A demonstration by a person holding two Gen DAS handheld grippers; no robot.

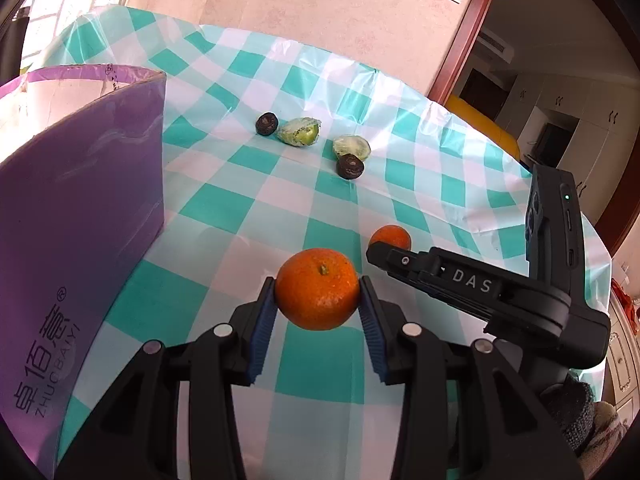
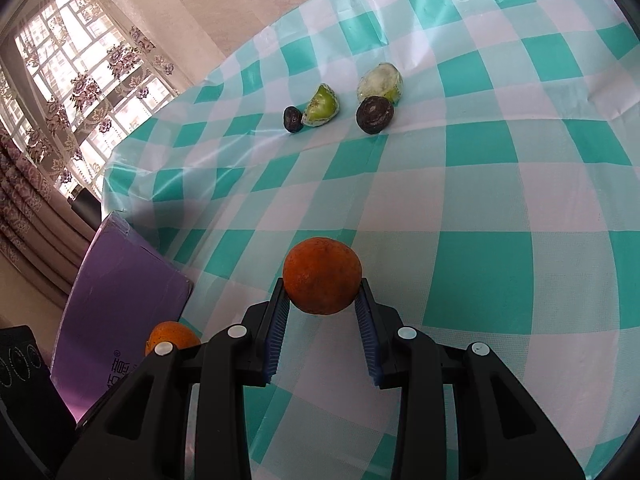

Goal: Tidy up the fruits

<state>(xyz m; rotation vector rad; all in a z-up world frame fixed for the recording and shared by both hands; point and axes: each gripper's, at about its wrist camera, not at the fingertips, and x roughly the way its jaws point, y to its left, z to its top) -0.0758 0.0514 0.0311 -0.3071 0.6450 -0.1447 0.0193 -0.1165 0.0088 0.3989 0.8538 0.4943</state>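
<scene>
My left gripper (image 1: 318,294) is shut on an orange (image 1: 317,289), held above the checked tablecloth next to the purple box (image 1: 80,216). My right gripper (image 2: 322,292) is shut on a second orange (image 2: 322,276); that orange also shows in the left wrist view (image 1: 394,237), behind the right gripper's black body (image 1: 480,288). The left gripper's orange peeks out at lower left in the right wrist view (image 2: 170,336). Farther away lie two wrapped green fruits (image 1: 300,132) (image 1: 352,146) and two dark round fruits (image 1: 267,123) (image 1: 349,166).
The purple box stands open at the left of the table and shows in the right wrist view (image 2: 120,308). The table's far edge meets a wall, with a doorway (image 1: 540,112) at the right and a window (image 2: 80,80) at the left.
</scene>
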